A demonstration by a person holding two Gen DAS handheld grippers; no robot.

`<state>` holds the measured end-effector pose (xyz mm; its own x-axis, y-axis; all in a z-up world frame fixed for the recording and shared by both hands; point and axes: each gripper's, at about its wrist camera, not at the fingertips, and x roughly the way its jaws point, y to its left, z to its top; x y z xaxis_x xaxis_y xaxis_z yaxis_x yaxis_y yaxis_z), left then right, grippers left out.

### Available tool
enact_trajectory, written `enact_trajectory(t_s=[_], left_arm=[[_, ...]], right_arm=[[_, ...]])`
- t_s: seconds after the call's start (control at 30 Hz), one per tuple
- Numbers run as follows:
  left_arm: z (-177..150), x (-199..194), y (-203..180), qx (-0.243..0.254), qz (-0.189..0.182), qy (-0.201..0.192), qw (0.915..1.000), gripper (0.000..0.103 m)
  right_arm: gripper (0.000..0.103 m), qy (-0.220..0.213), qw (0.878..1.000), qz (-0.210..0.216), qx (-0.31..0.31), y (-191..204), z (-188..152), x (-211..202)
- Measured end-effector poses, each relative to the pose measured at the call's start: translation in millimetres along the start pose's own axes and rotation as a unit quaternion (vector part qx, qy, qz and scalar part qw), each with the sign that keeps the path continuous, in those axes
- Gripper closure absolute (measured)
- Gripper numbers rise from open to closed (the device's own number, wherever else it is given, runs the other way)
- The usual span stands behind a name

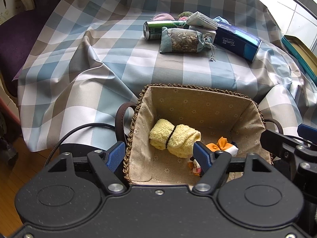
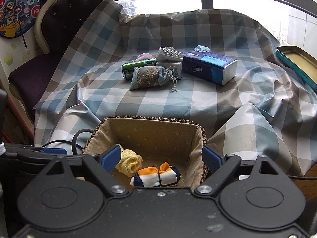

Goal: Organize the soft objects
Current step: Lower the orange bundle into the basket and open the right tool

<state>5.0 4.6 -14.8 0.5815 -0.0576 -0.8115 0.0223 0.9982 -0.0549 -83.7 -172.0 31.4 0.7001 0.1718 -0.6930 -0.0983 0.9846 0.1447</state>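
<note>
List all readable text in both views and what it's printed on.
"tempo", upside down: dark blue tissue pack, also seen from the left wrist.
"10", "60", "80", "100": rings of the dartboard on the wall.
Green can: print too blurred to read.
White packet on the pile: no legible text.

Fuzzy terry towel lies in a woven, cloth-lined basket.
</note>
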Motion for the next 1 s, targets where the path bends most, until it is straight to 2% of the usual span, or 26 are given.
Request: enact_trajectory(t_s=[1.0], left_arm=[[-2.1,2.6,0.6,0.003,-0.002,0.005,1.0,0.031]], right_arm=[[0.014,0.009,1.0,0.002,0.007,-0.5,-0.6,4.4]])
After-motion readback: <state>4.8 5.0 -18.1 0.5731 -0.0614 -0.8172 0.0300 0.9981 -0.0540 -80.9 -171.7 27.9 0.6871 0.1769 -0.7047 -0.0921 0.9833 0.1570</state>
